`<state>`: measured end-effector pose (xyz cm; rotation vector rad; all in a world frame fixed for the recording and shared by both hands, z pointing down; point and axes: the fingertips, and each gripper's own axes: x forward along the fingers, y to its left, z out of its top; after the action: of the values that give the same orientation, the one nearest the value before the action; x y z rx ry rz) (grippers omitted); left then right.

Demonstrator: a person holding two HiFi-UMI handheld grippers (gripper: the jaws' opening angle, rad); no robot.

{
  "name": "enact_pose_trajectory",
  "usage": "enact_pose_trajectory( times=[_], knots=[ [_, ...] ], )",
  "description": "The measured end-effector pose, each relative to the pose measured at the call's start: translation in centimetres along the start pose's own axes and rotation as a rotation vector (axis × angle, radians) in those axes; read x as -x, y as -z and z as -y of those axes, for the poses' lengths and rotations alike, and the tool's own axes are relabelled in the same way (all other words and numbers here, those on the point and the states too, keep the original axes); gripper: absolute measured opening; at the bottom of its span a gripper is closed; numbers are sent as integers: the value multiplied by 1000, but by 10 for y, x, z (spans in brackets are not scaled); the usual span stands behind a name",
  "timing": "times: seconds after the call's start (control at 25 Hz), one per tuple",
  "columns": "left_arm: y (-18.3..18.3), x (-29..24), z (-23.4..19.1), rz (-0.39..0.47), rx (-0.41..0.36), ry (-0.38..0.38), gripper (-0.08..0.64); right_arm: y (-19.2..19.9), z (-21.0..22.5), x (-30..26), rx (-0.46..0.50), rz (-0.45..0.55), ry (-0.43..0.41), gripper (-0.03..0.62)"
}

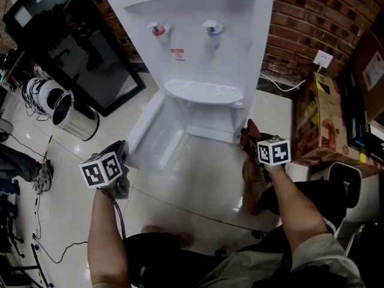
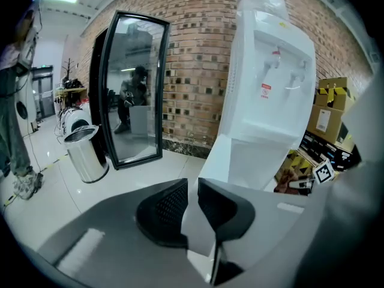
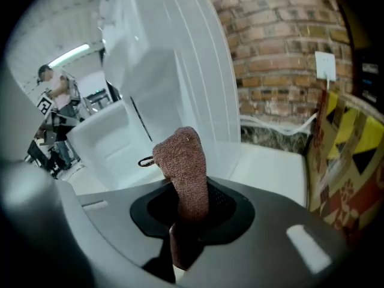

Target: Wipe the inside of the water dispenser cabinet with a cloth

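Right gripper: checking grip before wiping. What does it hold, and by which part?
Right gripper pinches the brown cloth mid-length; one end stands past the jaws, the rest hangs.

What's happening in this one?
A person faces a water dispenser whose lower cabinet is open, with its door swung out to the left. The right tool is clamped on a brown cloth, held in front of the cabinet and not touching it. The left tool is empty, jaws almost together, near the door.
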<state>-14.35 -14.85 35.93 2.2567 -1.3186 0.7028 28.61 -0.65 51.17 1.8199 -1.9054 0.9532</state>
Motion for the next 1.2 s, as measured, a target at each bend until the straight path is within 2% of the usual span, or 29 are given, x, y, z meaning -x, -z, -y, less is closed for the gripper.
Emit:
enact_pose_trajectory(
  times=[0.08,0.16,0.24,0.32,0.56,0.64,0.76,0.92,1.08,1.2],
  knots=[
    [4,5,13,-15,-33,-2,43,-33,1,26,35,173,8,92],
    [7,10,29,-1,-35,8,35,-59,6,47,23,302,35,92],
    [10,15,44,24,-29,24,34,-79,8,59,8,381,46,92],
    [15,17,62,20,-60,56,34,-93,4,64,21,421,33,91],
    [25,19,109,20,-138,156,34,-108,-7,79,145,441,-14,87],
    [25,19,124,5,-177,195,32,-109,-2,88,145,443,-10,87],
    [27,17,148,-2,-191,259,32,-112,-2,100,121,449,-9,87],
    [27,11,186,-8,-225,341,31,-128,-37,115,181,479,-64,87],
    [24,-1,228,-6,-274,386,28,-135,-65,136,284,475,-95,87],
    [17,-15,258,-6,-300,391,25,-140,-64,151,297,461,-94,87]
  ],
)
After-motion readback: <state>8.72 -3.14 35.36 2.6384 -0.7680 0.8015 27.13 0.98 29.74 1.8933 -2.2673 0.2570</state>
